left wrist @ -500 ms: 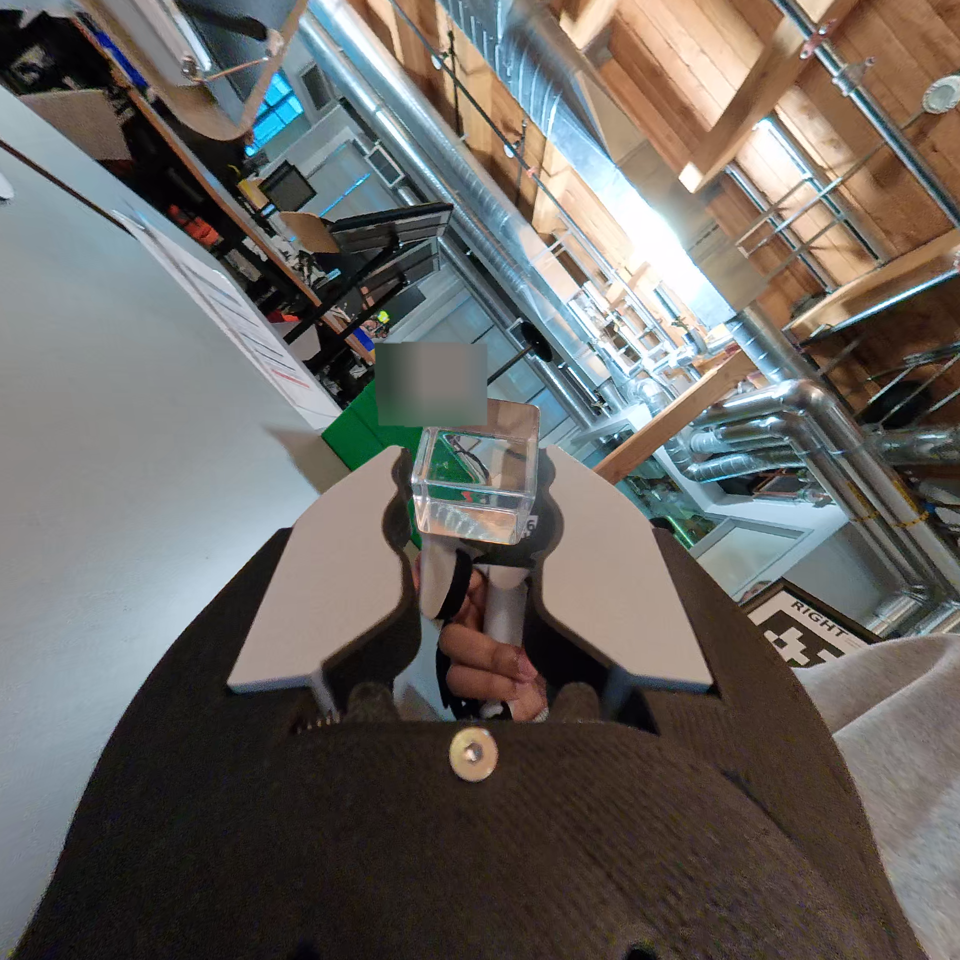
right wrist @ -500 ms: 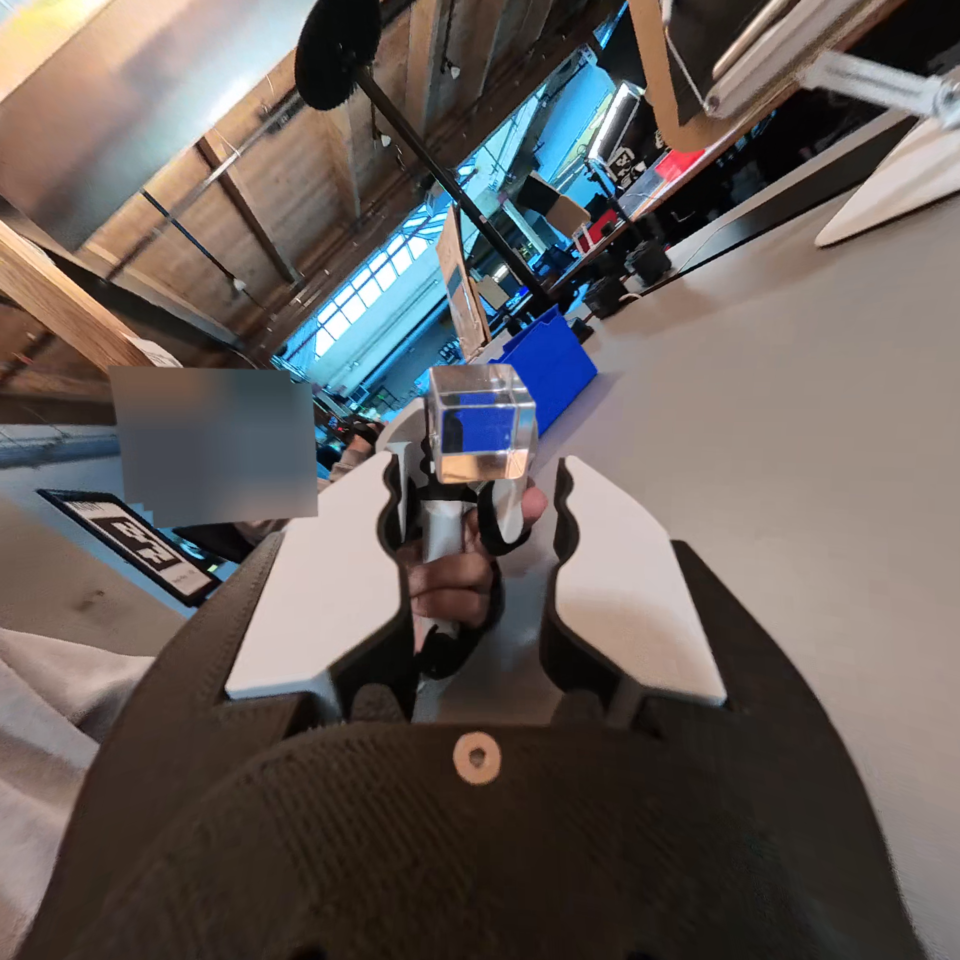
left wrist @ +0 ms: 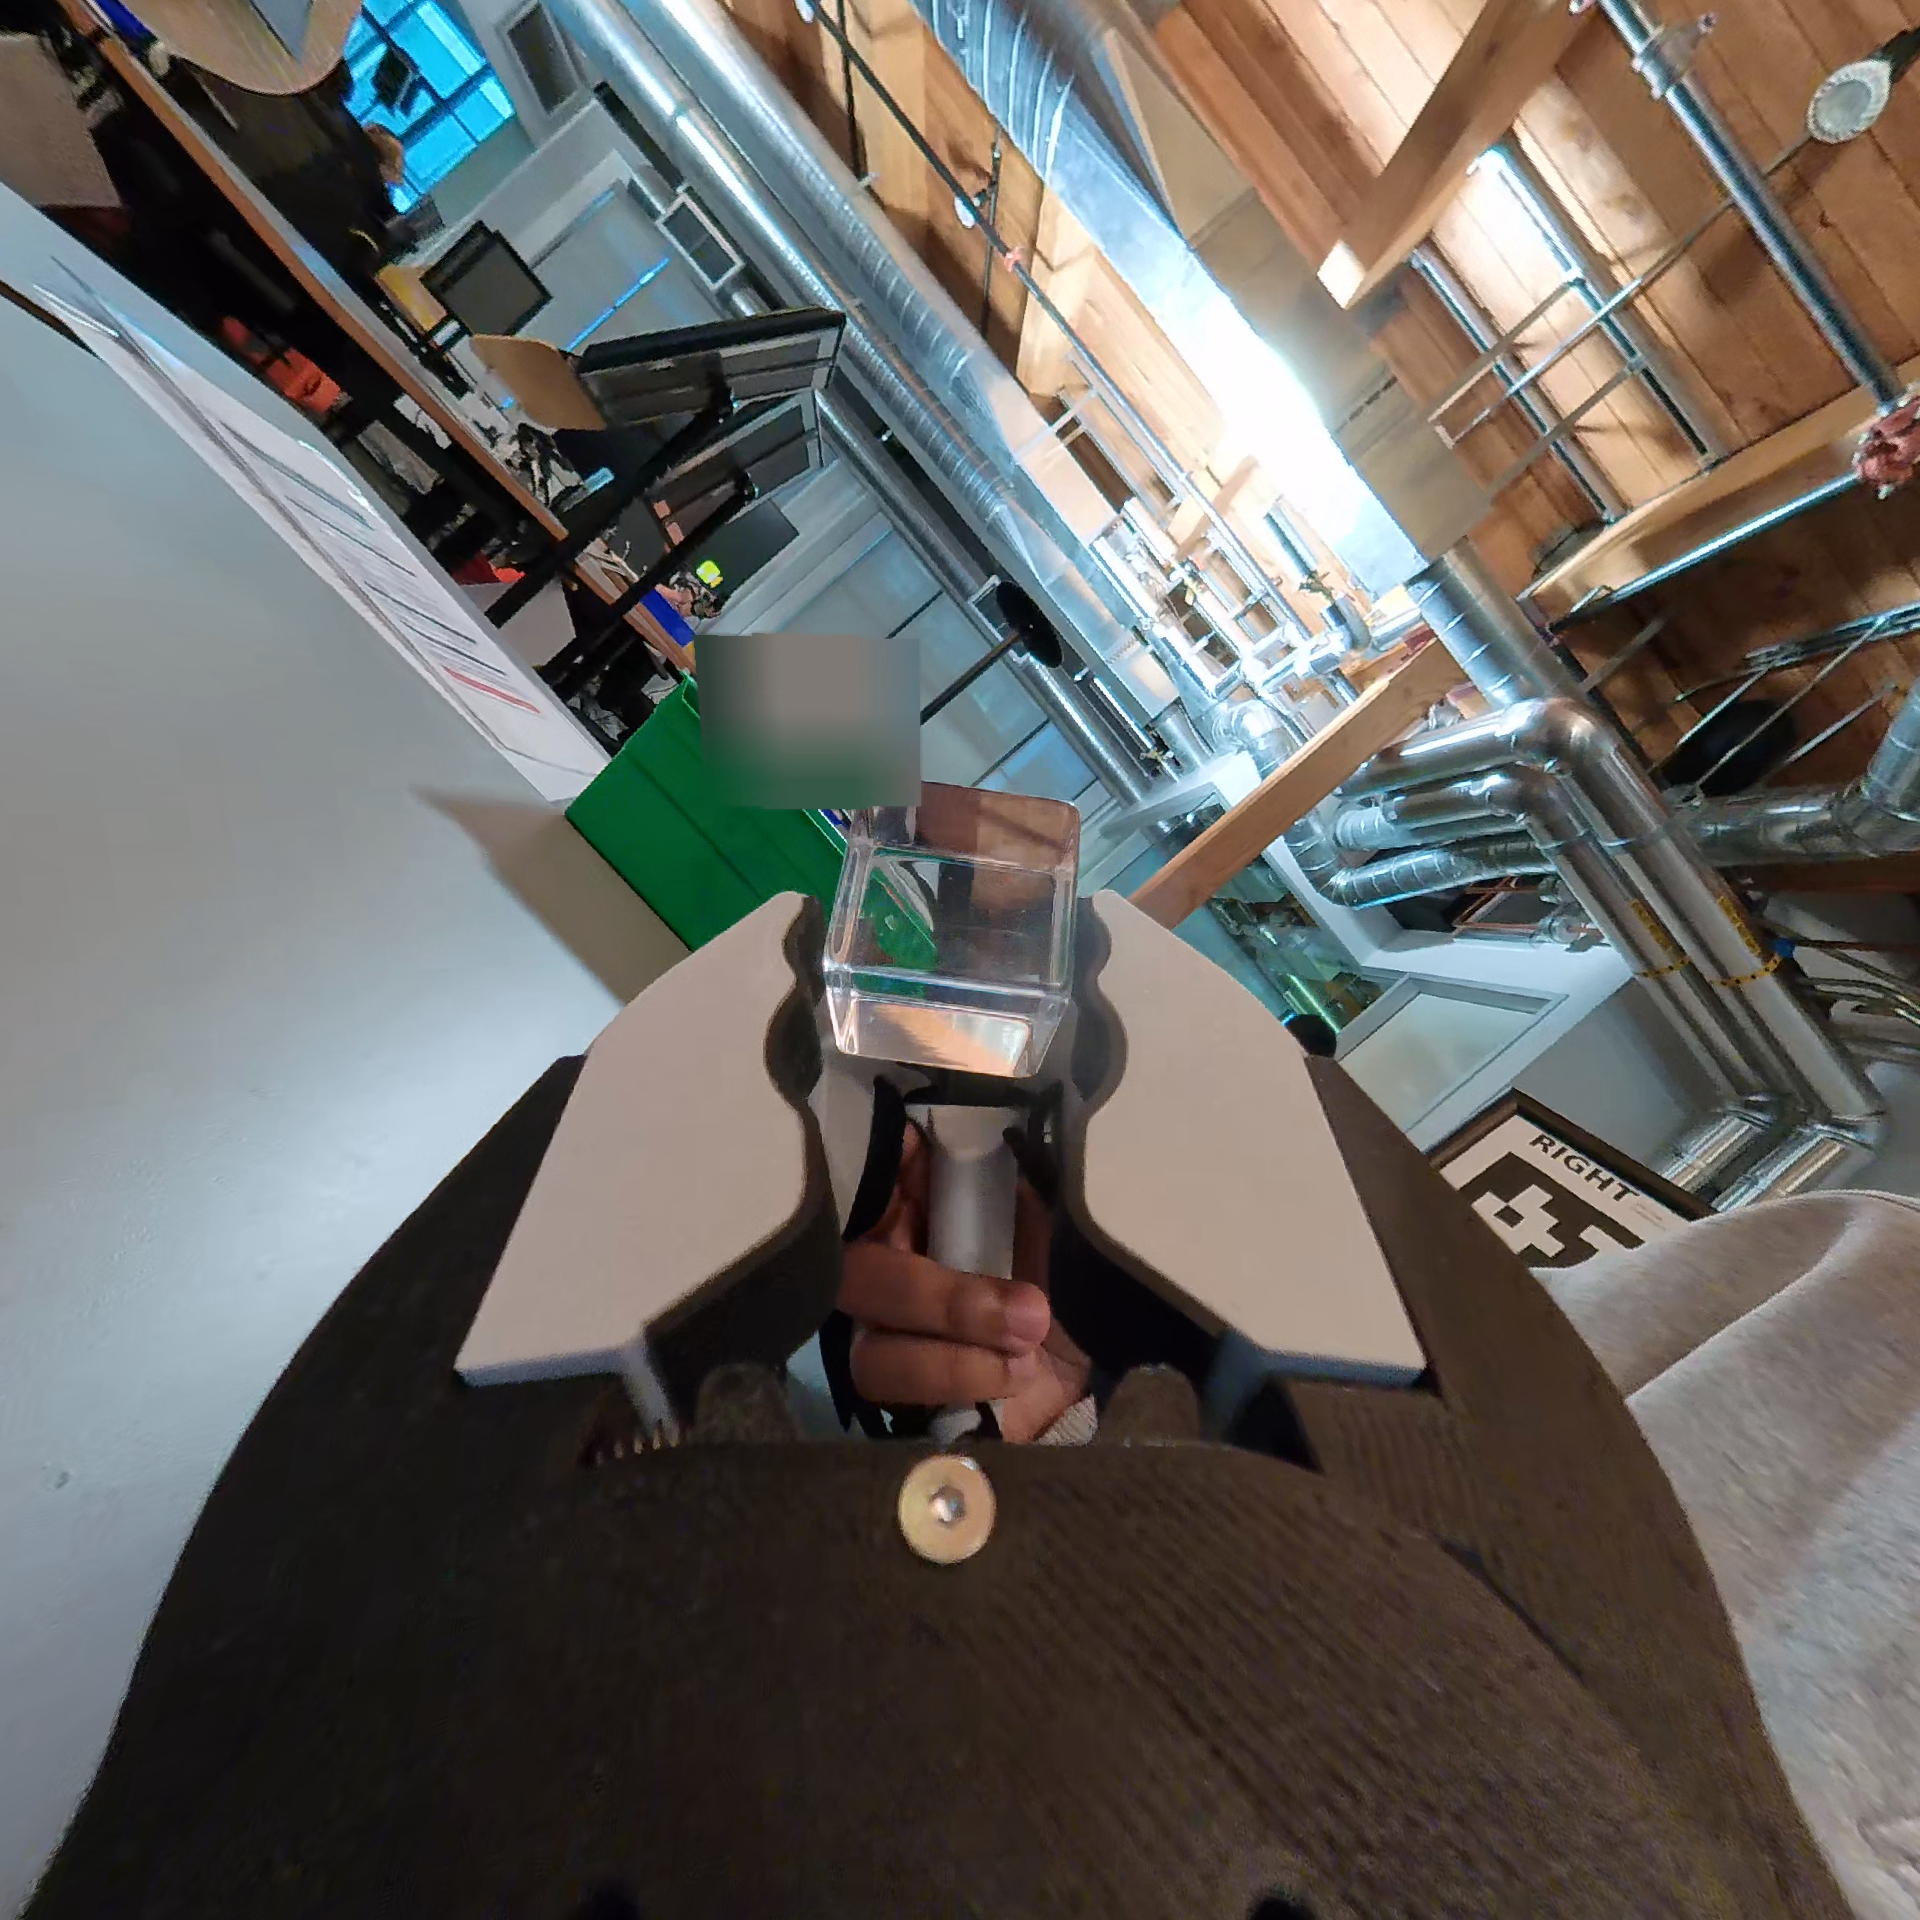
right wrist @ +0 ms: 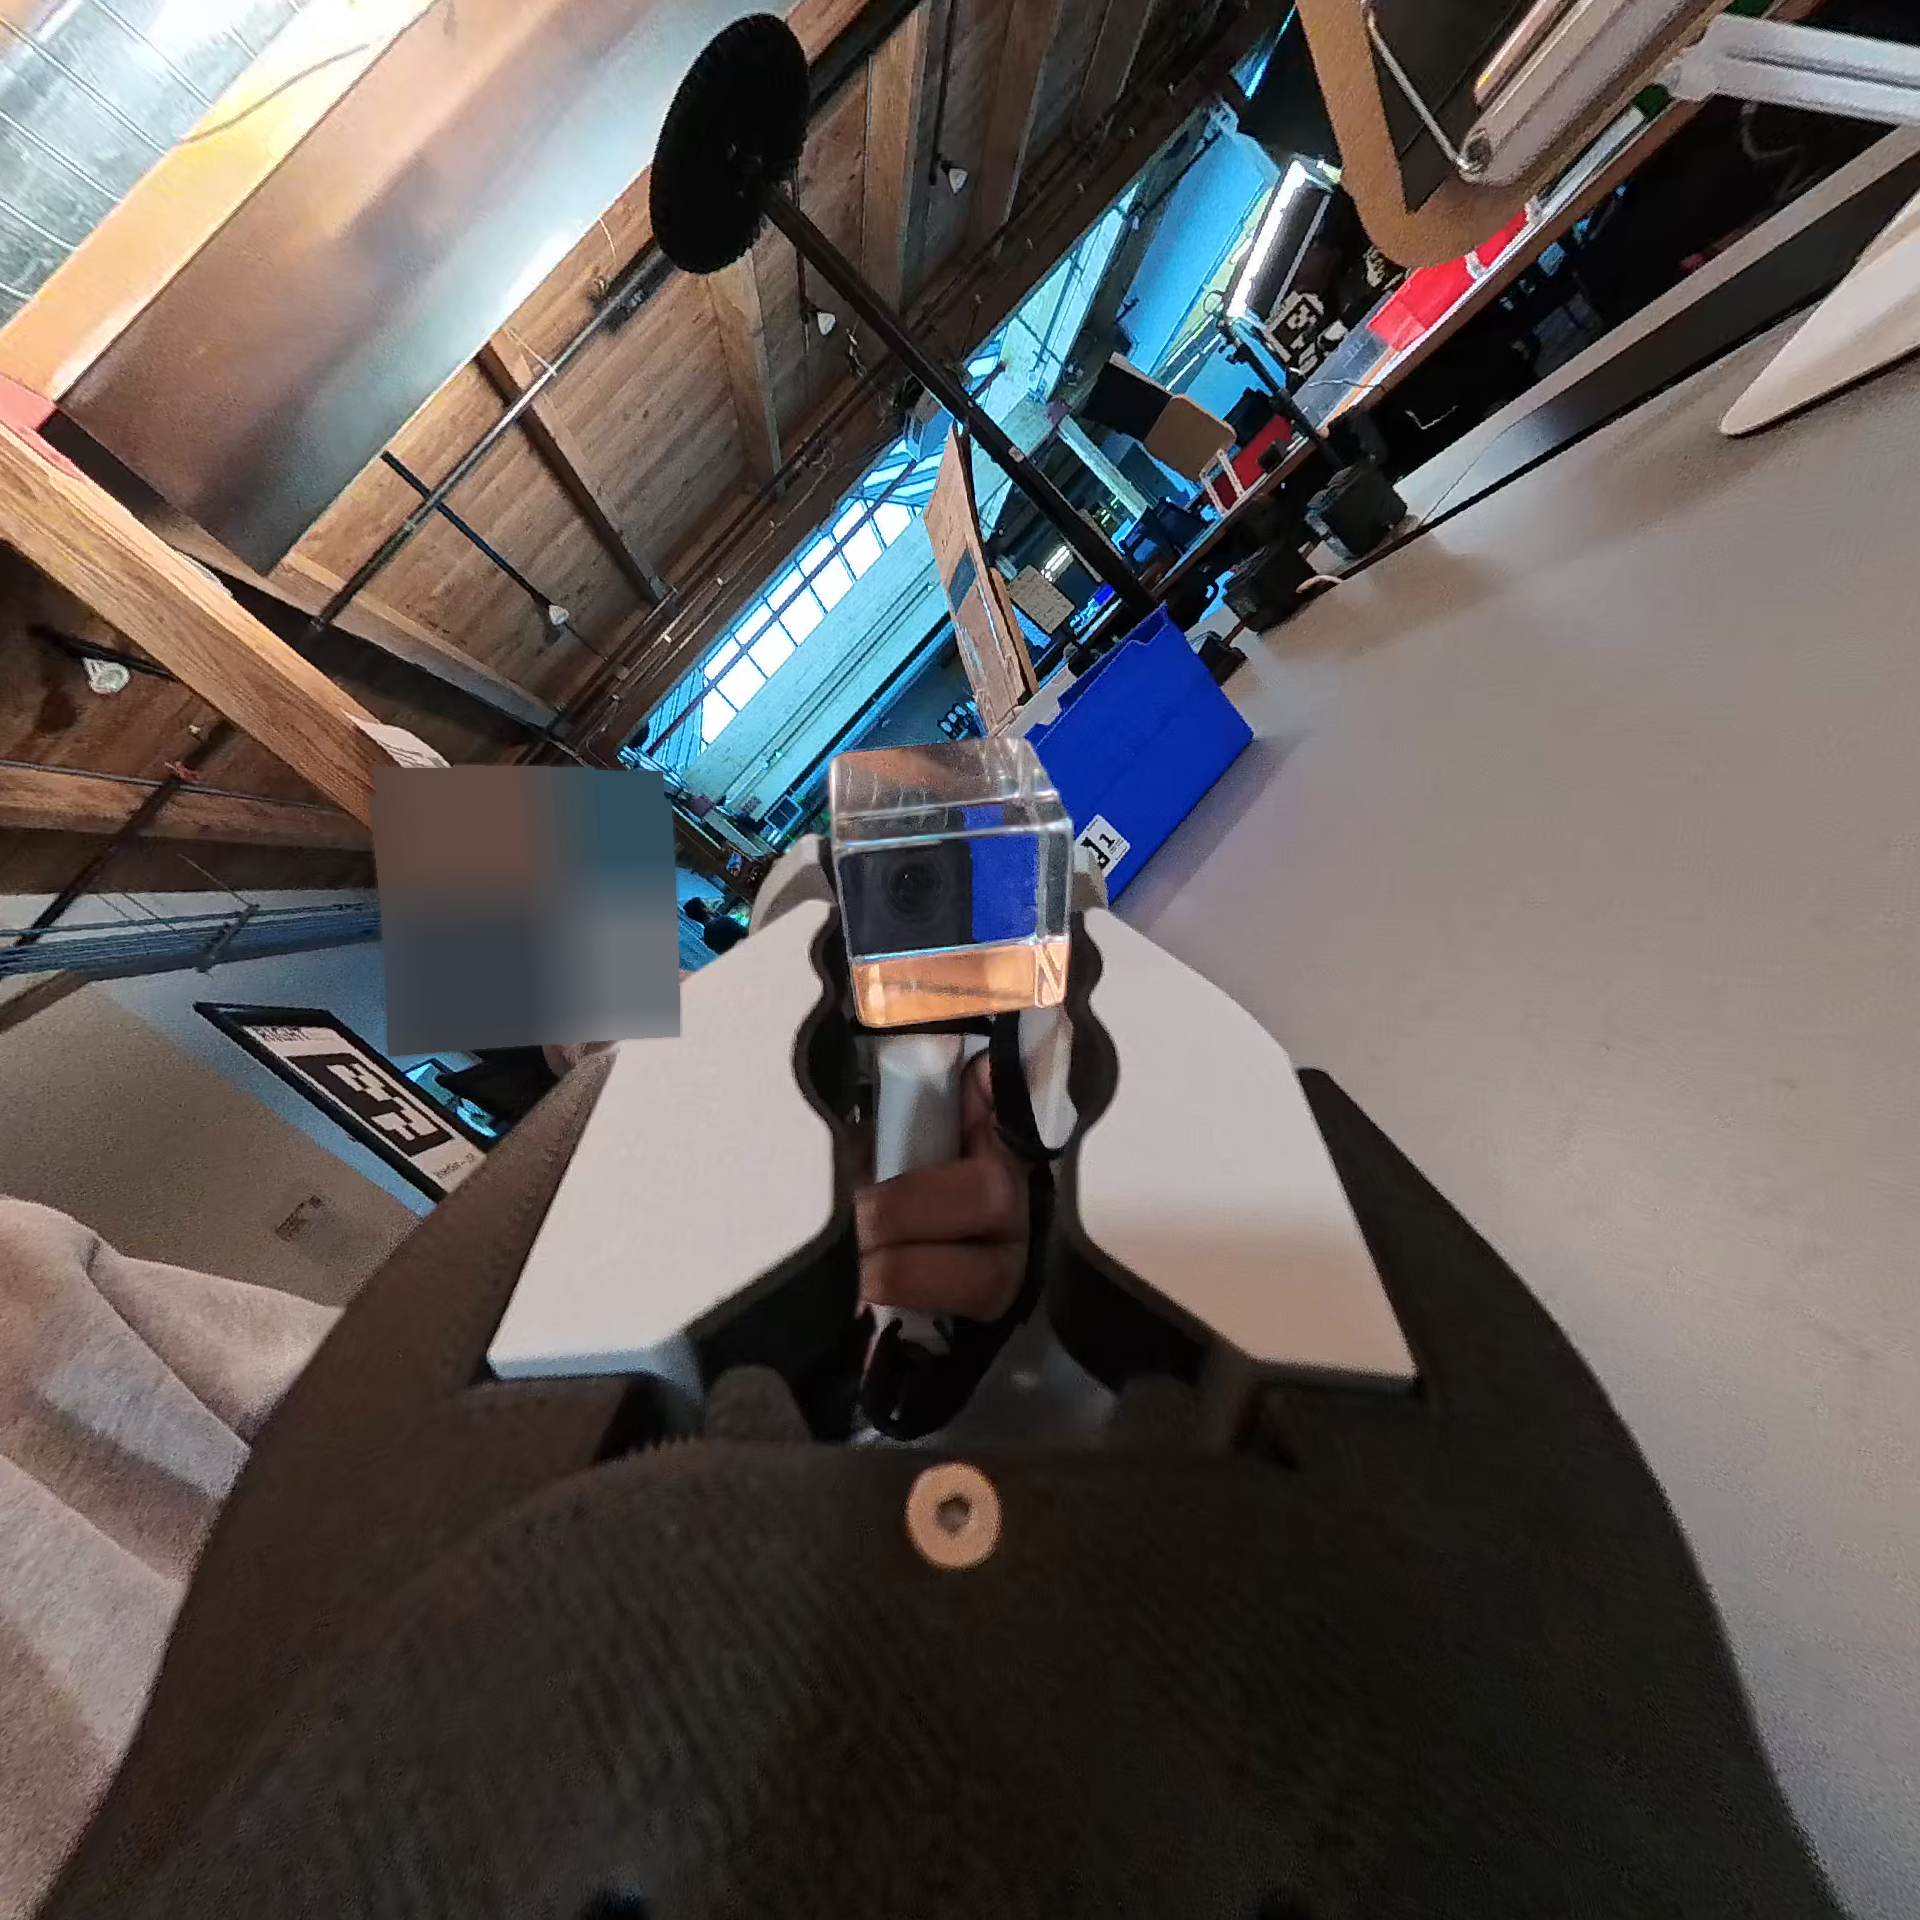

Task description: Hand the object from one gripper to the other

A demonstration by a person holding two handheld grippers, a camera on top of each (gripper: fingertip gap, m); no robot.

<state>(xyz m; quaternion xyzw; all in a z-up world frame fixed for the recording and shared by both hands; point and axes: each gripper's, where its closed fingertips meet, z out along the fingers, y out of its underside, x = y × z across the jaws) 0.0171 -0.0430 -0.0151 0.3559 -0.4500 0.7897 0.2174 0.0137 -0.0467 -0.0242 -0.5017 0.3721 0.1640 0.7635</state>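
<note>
Left gripper (left wrist: 948, 930): clenched on the clear cube (left wrist: 951, 961), pads against its sides.
Cube: in the air, clear of the desk (right wrist: 1558, 1039), caught between both pairs of fingertips.
Right gripper (right wrist: 954, 940): looks clamped on the cube too (contact seems shallow, at the tips).
Risk: slick, hard faces; if one grip lets go before the other bites firmly, the cube could twist out and drop to the desk.
</note>
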